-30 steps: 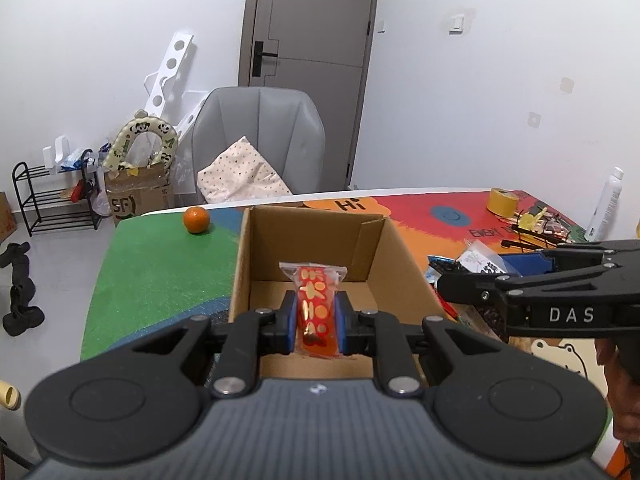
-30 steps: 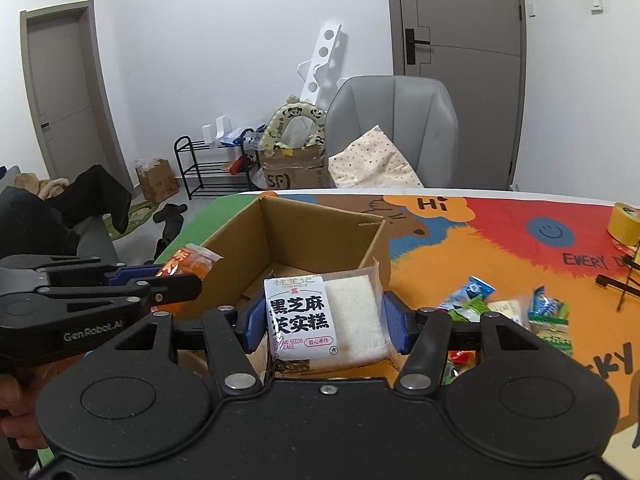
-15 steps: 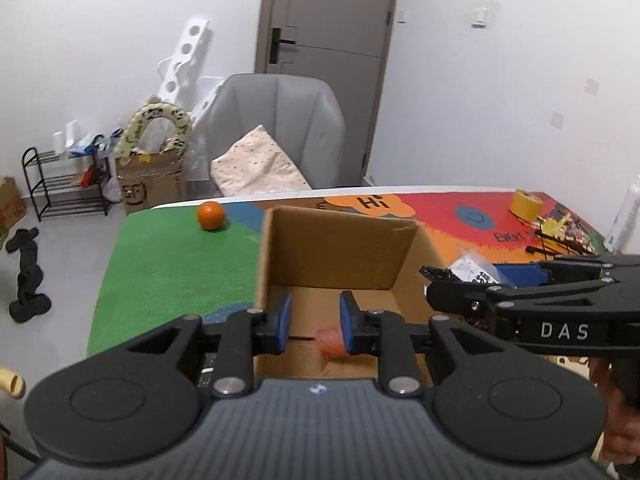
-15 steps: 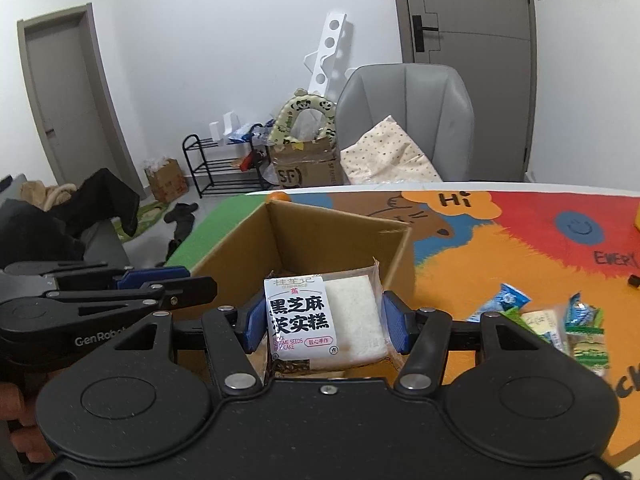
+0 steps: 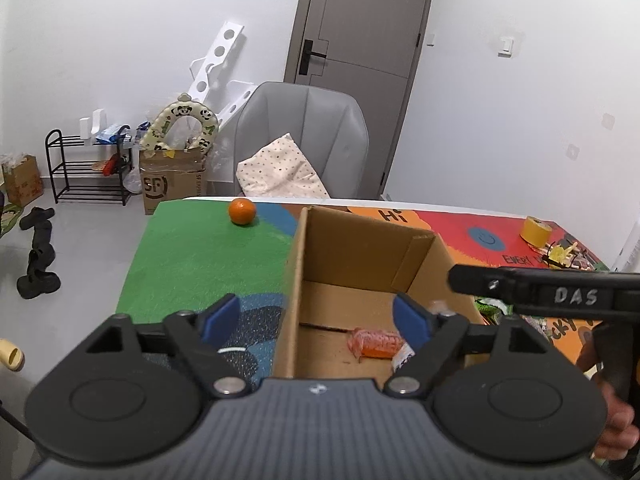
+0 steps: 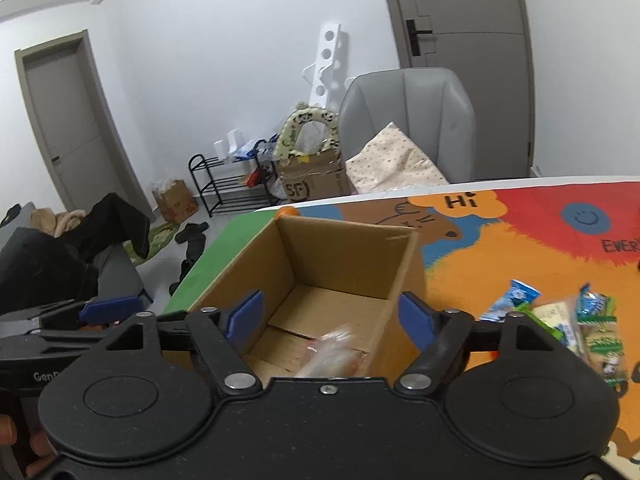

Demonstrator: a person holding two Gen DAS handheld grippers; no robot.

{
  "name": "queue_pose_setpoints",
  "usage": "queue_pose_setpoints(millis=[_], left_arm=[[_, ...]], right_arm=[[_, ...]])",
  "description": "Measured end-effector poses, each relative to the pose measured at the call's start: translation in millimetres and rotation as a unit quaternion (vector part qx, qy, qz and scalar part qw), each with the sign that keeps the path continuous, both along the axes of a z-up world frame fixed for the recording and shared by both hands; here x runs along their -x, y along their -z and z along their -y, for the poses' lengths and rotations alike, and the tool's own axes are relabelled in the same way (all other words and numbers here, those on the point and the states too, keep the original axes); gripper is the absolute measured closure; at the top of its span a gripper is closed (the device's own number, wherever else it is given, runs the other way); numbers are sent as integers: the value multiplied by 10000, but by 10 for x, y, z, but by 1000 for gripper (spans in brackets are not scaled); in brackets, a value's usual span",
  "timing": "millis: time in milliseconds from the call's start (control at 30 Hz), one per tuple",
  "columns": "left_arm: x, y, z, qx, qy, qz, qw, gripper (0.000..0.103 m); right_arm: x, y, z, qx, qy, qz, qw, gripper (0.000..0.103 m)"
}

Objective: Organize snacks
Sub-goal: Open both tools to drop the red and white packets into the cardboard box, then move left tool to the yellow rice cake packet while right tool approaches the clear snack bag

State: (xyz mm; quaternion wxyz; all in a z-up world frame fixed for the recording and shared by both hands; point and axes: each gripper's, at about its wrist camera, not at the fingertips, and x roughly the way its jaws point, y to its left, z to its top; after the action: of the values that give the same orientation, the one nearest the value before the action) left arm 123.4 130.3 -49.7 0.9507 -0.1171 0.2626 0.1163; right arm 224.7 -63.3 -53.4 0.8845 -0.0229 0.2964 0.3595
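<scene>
Now both my grippers hang over the open cardboard box point(image 5: 360, 248). My left gripper point(image 5: 316, 318) has just been opening; its blue pads stand wide apart with nothing between them, and the red snack packet point(image 5: 374, 342) lies on the box floor at about five o'clock from the box's middle. My right gripper point(image 6: 332, 318) has likewise just been spreading, jaws empty, with a blurred clear packet point(image 6: 332, 350) in the box below them. At three o'clock, more loose snacks point(image 6: 568, 320) lie on the colourful mat point(image 6: 520, 240). An orange point(image 5: 242, 211) sits at eleven o'clock from the box.
</scene>
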Motion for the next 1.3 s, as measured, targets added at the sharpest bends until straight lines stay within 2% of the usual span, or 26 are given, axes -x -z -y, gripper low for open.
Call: queue_pose_setpoints(millis=[133,233,433,600,900,1067,1300], left_arm=[[56,53,62,106,89,-67,9999,14],[100,88,116,232,168,-120,9995,14],[157,96,296,175,272,-154,9994,12],[199,79,483,84,437,-167,9989,8],[304,5,793,43,583,-189,9981,7],[392,-80,967,85,710,-14,9974,7],[437,-186,1239,103,958,11,9954,6]], right_arm=[[67,2,174,-72,192,36,9998,10],[97,30,325,-100,412,29,9991,7],[178,136,637,-83,731,-57,9973,3],[273,147,857,-57,855,-59,9963,3],[391,95,1231,-11,1025,-77,9947,0],[504,33,1499,-63,1179,-9,9930,0],[645,-83,1969,-206,1525,44,9881,0]])
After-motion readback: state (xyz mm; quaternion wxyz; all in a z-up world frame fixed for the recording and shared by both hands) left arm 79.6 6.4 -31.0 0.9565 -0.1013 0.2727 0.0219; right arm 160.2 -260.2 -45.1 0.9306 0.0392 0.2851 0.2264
